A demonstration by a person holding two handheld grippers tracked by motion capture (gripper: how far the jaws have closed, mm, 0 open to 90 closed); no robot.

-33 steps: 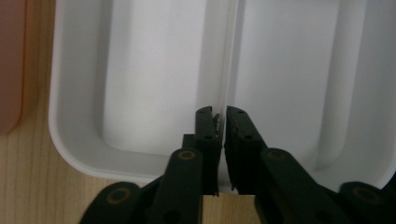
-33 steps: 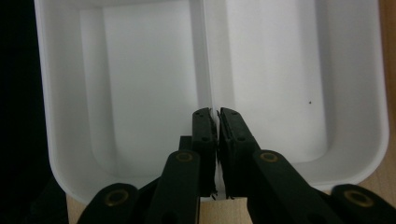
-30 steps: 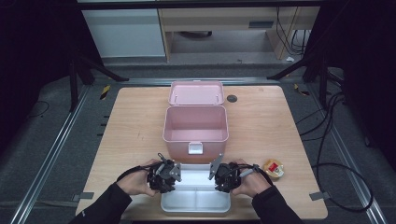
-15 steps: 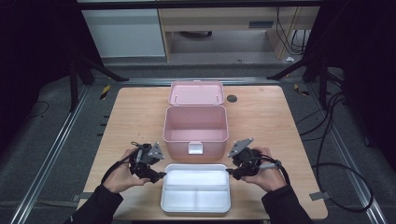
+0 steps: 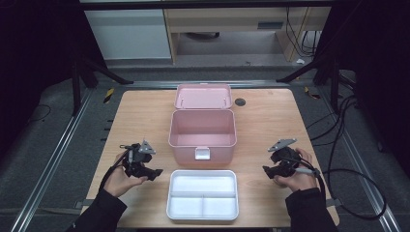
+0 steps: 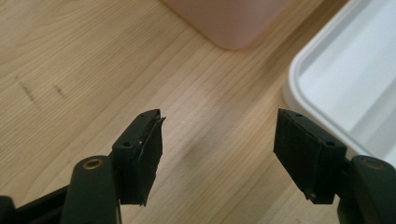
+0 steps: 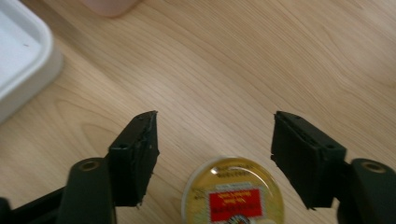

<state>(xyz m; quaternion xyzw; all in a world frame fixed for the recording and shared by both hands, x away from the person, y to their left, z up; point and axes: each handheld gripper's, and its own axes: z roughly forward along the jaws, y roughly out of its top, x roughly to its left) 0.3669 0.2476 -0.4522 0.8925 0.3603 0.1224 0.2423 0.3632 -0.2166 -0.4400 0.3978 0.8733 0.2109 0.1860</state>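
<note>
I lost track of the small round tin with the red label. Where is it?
In the right gripper view, the tin lies on the wooden table at bottom centre, between the open right gripper jaws, untouched.

Wooden table [image 5: 261, 121] has a pink box [image 5: 202, 129] sitting open in the middle, its lid [image 5: 202, 95] flipped back behind it. Just in front sits a white tray [image 5: 202, 195] with divided compartments. There's a small dark disc [image 5: 240, 102] near the lid, plus a little yellow-lidded tub [image 7: 233, 192] with a red label.
</note>
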